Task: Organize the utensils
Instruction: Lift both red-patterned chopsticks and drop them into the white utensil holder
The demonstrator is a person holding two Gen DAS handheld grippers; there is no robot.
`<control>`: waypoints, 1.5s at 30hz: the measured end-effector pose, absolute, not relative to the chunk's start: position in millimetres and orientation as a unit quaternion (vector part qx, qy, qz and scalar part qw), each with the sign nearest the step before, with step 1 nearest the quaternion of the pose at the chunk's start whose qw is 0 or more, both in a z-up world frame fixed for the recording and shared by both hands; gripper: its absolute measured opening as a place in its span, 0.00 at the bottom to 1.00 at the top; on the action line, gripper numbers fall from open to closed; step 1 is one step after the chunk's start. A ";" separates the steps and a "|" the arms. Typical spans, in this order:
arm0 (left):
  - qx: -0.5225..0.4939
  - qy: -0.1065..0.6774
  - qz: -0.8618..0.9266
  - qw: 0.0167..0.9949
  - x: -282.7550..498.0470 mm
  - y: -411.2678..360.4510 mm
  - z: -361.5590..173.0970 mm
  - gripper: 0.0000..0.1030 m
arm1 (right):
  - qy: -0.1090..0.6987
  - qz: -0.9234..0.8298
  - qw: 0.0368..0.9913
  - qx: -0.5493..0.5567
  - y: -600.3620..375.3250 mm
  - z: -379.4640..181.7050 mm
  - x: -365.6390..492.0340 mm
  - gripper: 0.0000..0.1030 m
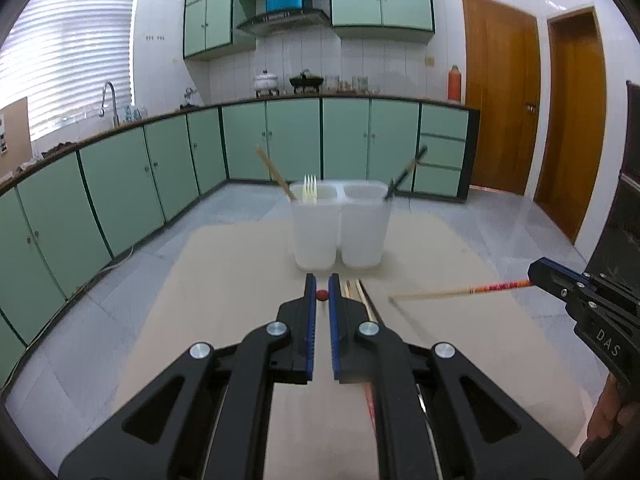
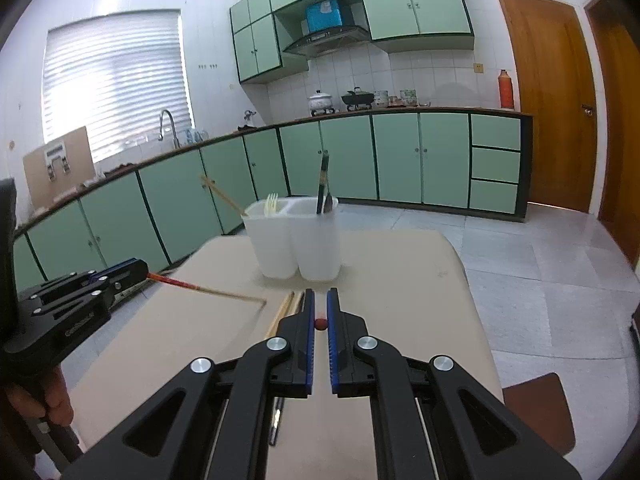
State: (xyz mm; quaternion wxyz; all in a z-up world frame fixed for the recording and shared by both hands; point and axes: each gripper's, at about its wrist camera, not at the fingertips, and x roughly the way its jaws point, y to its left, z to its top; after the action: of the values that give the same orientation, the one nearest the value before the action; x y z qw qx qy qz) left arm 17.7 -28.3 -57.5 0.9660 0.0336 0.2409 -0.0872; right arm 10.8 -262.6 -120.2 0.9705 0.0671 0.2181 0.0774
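A white two-compartment utensil holder (image 1: 338,236) (image 2: 296,244) stands on the beige table (image 1: 224,280) (image 2: 400,280). Its left cup holds a pale fork (image 1: 310,190) and a wooden chopstick (image 1: 274,172); its right cup holds a dark chopstick (image 1: 404,174) (image 2: 322,184). My left gripper (image 1: 322,280) (image 2: 140,270) is shut on a red-handled chopstick (image 2: 208,289), seen end-on as a red spot in the left wrist view. My right gripper (image 2: 320,296) (image 1: 532,272) is shut on a matching chopstick (image 1: 460,291). Both hover in front of the holder.
Several loose chopsticks (image 1: 362,300) (image 2: 284,312) lie on the table below the grippers. A brown seat (image 2: 536,412) sits off the table's right edge. Green cabinets (image 1: 120,184) line the far walls, with tiled floor between. A hand (image 2: 52,400) grips the left tool.
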 end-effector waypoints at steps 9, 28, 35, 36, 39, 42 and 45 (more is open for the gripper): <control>0.014 0.222 -0.108 0.969 39.1 -24.8 -26.0 0.05 | 0.218 0.089 0.970 0.061 -270.5 -78.1 42.5 0.06; -0.005 0.172 -0.145 0.974 70.7 -30.5 34.3 0.05 | 0.172 0.152 0.971 0.065 -276.6 13.4 112.7 0.06; -0.018 0.107 -0.146 0.983 88.6 -32.2 83.5 0.05 | 0.123 0.152 0.980 0.047 -276.1 60.7 133.6 0.05; -0.019 0.097 -0.145 0.984 91.9 -32.9 90.3 0.05 | 0.118 0.150 0.981 0.044 -275.6 65.3 137.4 0.05; -0.019 0.076 -0.143 0.987 105.5 -38.3 102.6 0.05 | 0.121 0.145 0.981 0.039 -273.2 68.8 154.3 0.05; -0.010 0.068 -0.134 0.988 123.2 -47.5 101.2 0.05 | 0.138 0.133 0.981 0.030 -269.8 59.6 173.6 0.05; -0.004 0.073 -0.128 0.989 143.5 -54.5 89.5 0.05 | 0.159 0.126 0.979 0.027 -266.6 44.7 191.5 0.05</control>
State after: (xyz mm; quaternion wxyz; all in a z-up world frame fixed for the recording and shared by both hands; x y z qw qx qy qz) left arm 143.5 -54.5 89.5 0.9890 -0.0042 0.0732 -0.1282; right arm 191.5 -266.6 44.7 0.9789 0.0268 0.1590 0.1257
